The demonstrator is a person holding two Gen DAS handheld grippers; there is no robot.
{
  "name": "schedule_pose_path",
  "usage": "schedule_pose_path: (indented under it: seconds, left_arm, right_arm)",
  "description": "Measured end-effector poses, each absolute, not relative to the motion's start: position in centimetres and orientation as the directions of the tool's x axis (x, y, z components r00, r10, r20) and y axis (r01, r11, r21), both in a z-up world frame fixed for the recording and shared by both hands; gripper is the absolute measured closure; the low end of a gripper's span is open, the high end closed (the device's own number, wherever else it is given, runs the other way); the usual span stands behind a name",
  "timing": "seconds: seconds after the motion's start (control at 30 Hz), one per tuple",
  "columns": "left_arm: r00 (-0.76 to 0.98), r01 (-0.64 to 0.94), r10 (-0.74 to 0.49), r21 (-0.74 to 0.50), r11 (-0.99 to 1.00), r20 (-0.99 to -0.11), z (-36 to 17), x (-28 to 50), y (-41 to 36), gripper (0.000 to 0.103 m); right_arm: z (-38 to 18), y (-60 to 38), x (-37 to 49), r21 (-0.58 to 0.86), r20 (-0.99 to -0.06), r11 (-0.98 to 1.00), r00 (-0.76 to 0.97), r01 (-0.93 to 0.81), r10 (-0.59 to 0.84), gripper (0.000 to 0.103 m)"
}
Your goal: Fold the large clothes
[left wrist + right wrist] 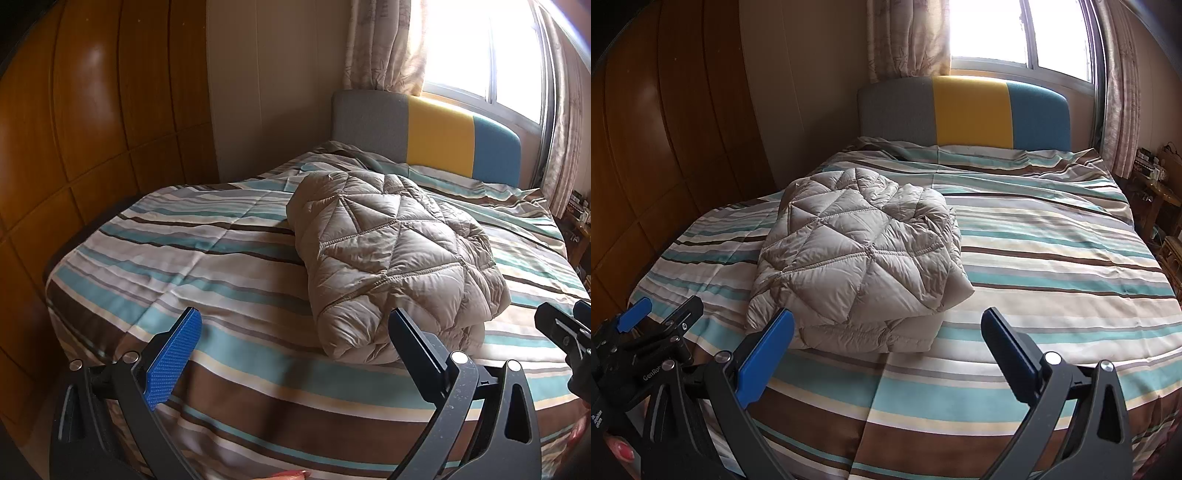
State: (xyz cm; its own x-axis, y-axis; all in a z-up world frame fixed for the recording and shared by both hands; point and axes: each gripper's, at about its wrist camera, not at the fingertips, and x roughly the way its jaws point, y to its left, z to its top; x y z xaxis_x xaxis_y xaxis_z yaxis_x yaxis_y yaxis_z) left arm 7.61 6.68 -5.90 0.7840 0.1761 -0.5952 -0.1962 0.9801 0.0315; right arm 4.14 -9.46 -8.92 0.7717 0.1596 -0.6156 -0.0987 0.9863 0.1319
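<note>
A beige quilted down jacket (391,266) lies folded into a thick bundle on the striped bed cover (184,258); it also shows in the right wrist view (860,266). My left gripper (295,325) is open and empty, held above the bed's near edge just short of the bundle. My right gripper (886,325) is open and empty, also just in front of the bundle and to its right. The right gripper's body shows at the right edge of the left wrist view (565,332), and the left gripper shows at the left of the right wrist view (661,314).
The bed has a grey, yellow and blue headboard (964,110) under a bright window (1015,33) with curtains. A wooden wardrobe (92,129) stands along the left side. A wooden side table with clutter (1156,184) stands at the right.
</note>
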Motion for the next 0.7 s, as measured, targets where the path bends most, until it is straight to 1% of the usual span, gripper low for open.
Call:
schedule_pose_path:
  seconds: [0.33, 0.7]
  left_arm:
    - [0.787, -0.194, 0.181, 0.042, 0.98, -0.589, -5.91, 7.56, 6.48, 0.003]
    - [0.8, -0.171, 0.157, 0.029, 0.985, -0.579, -5.76, 7.25, 6.12, 0.003]
  right_arm:
    - [-8.83, -9.41, 4.07, 0.133, -0.615, 0.986, 0.771, -0.104, 0.164, 0.002]
    - [-8.79, -9.33, 4.1, 0.131, -0.617, 0.986, 0.769, -0.106, 0.165, 0.002]
